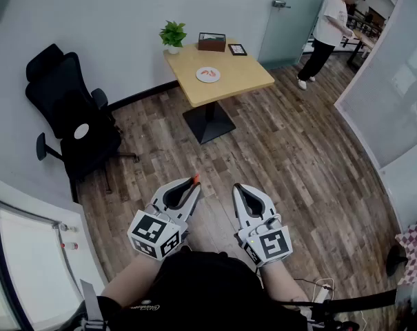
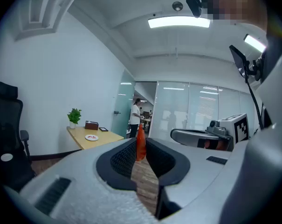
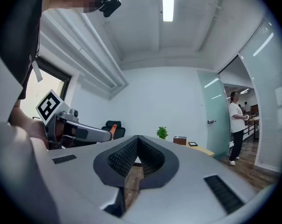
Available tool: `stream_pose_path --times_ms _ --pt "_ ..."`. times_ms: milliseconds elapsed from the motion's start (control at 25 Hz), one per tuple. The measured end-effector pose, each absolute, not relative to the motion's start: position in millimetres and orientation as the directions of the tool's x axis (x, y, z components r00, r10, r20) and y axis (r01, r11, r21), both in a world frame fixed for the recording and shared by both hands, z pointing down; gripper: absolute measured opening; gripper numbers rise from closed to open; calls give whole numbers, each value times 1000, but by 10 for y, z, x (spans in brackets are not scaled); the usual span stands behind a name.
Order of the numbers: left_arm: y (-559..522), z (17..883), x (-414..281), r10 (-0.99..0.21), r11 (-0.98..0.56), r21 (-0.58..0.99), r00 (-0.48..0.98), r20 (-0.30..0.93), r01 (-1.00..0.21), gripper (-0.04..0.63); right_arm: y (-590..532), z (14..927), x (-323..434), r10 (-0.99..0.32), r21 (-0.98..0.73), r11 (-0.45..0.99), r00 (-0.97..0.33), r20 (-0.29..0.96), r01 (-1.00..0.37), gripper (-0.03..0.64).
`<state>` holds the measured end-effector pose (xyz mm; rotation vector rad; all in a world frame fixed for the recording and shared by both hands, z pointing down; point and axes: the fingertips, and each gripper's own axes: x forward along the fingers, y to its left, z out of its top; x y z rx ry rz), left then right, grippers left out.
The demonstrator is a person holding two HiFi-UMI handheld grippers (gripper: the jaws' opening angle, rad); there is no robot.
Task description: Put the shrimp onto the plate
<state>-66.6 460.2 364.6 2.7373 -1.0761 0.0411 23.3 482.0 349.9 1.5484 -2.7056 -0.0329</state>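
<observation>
Left gripper (image 1: pixel 192 185) clamped on the shrimp (image 2: pixel 140 143) at the jaw tips, its long axis standing up past them. Right gripper (image 1: pixel 237 188) shut, empty. Plate (image 1: pixel 208 74) sits on the wooden surface (image 1: pixel 244 73) straight ahead, well apart from both. Looks like a forward carry comes first.

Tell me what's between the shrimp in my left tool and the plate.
Head view: only wood floor, then the table's black foot and tabletop, between the shrimp in the left tool and the plate.
</observation>
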Motion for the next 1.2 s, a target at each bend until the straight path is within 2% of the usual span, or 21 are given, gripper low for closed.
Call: stream_pose_path --times_ms 480,1200 --pt "4407 3755 -798 -659 -722 197 746 96 -663 64 4606 3656 47 -853 -8 519 -519 61 -854 3" --pt "4001 3987 -1715 -637 -726 257 765 96 -637 64 4281 3854 -778 -865 10 488 -482 141 -873 3"
